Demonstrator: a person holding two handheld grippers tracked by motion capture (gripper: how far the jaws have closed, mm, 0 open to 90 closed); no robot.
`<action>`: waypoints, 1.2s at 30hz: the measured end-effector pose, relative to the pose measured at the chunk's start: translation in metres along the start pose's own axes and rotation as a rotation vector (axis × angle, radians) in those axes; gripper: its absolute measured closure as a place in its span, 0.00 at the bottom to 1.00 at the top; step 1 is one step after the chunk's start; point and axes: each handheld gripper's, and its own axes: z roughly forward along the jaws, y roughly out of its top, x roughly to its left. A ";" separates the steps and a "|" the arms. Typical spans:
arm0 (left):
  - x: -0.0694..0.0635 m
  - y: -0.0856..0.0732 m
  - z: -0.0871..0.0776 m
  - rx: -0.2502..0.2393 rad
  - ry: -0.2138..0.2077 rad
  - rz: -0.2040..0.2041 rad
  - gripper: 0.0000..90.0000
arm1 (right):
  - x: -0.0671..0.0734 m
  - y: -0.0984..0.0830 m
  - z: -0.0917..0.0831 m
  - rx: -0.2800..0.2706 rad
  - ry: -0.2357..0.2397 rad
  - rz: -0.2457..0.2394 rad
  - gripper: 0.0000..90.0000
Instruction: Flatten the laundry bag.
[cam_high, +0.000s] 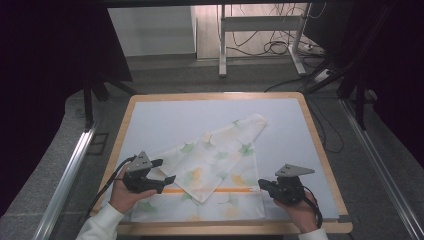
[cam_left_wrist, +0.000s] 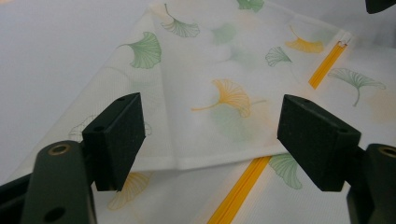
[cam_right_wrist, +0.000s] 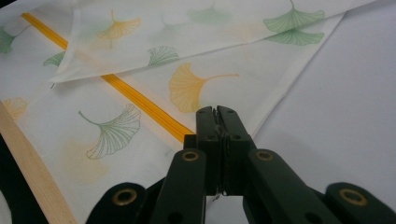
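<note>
A white cloth (cam_high: 220, 150) printed with green and orange ginkgo leaves lies on the pale mat (cam_high: 175, 120), with one corner folded over across its orange stripe (cam_high: 235, 190). My left gripper (cam_high: 165, 171) hovers open at the cloth's left side. In the left gripper view its jaws (cam_left_wrist: 210, 135) stand wide apart over the cloth (cam_left_wrist: 224, 93) at the folded edge, with nothing between the pads. My right gripper (cam_high: 262, 184) sits at the cloth's right edge by the stripe's end. In the right gripper view it (cam_right_wrist: 215, 112) is shut, pinching the hem of the cloth (cam_right_wrist: 140, 70).
The mat lies on a wooden-rimmed table (cam_high: 320, 145); its near wooden edge (cam_right_wrist: 28, 158) runs just beside the cloth. Bare mat spreads behind and to the right of the cloth. Beyond the table are desk legs (cam_high: 222, 45) and floor cables (cam_high: 280, 47).
</note>
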 end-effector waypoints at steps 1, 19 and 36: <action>0.000 0.000 0.000 0.000 0.000 0.000 0.26 | 0.000 0.000 0.000 0.000 0.000 0.000 0.99; -0.017 0.009 0.016 0.021 -0.041 0.042 0.26 | 0.021 -0.001 0.027 0.069 0.110 -0.009 0.99; -0.025 0.011 0.027 0.051 -0.062 0.071 0.26 | 0.042 -0.002 0.052 0.176 0.114 -0.103 0.99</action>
